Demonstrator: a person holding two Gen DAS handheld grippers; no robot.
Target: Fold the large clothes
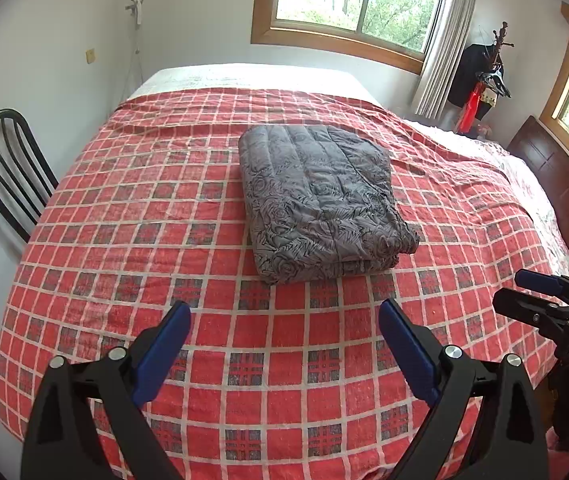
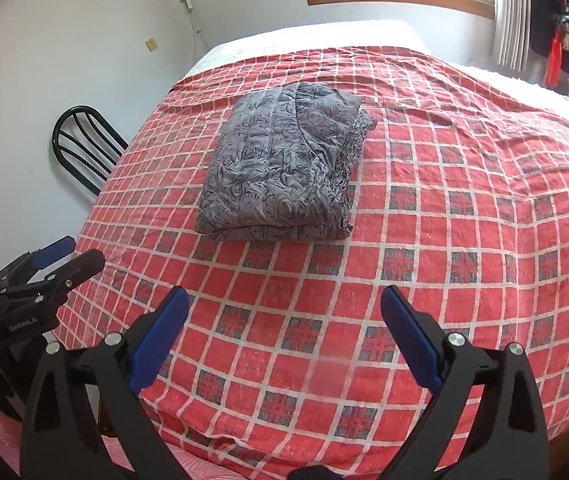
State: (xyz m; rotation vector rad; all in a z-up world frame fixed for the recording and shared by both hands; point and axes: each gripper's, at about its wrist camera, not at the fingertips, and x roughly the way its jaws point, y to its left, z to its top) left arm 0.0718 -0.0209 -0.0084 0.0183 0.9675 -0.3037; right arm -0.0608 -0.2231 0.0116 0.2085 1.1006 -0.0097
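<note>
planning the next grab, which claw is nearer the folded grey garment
Neither clearly. Left claw sits back from the folded grey garment, open, slightly to its left; right claw sits similarly back, open, slightly to its right.

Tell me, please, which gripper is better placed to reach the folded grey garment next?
Probably the left gripper: the grey garment lies almost straight ahead between its open fingers. From the right gripper, also open, it sits off to the left.

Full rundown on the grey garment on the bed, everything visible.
The grey garment is quilted fabric with a dark rose-and-leaf print and stitched channels across the top. It lies folded into a thick, roughly rectangular bundle; stacked layer edges show along one side in the right wrist view. It rests flat near the middle of the red plaid bedspread, touching only that. Both grippers are off it.
</note>
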